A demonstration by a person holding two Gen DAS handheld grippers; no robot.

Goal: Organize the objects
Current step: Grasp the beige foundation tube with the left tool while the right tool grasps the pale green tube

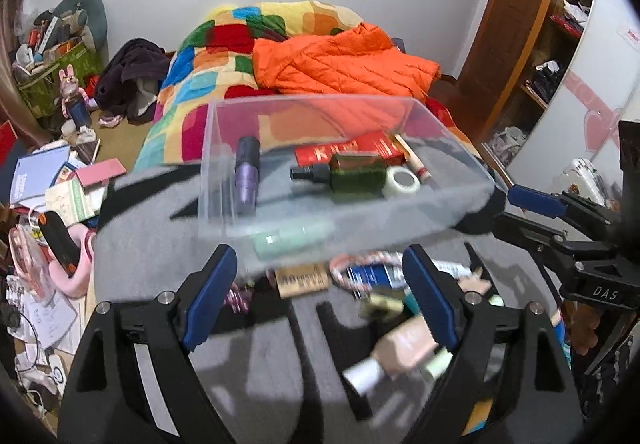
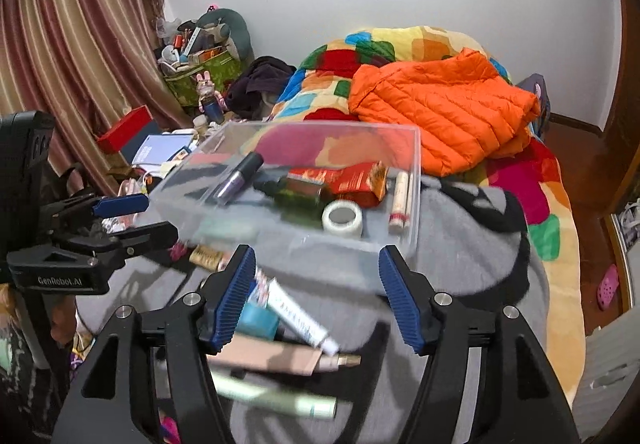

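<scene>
The clear bin [image 1: 340, 163] rests on the grey blanket [image 1: 160, 244], already holding a green bottle [image 1: 352, 173] and tape roll [image 1: 402, 181]. The left gripper [image 1: 320, 296] and right gripper [image 2: 316, 294] are both released and empty, positioned above loose tubes [image 2: 298, 314] near the bin's front wall for collection.
</scene>
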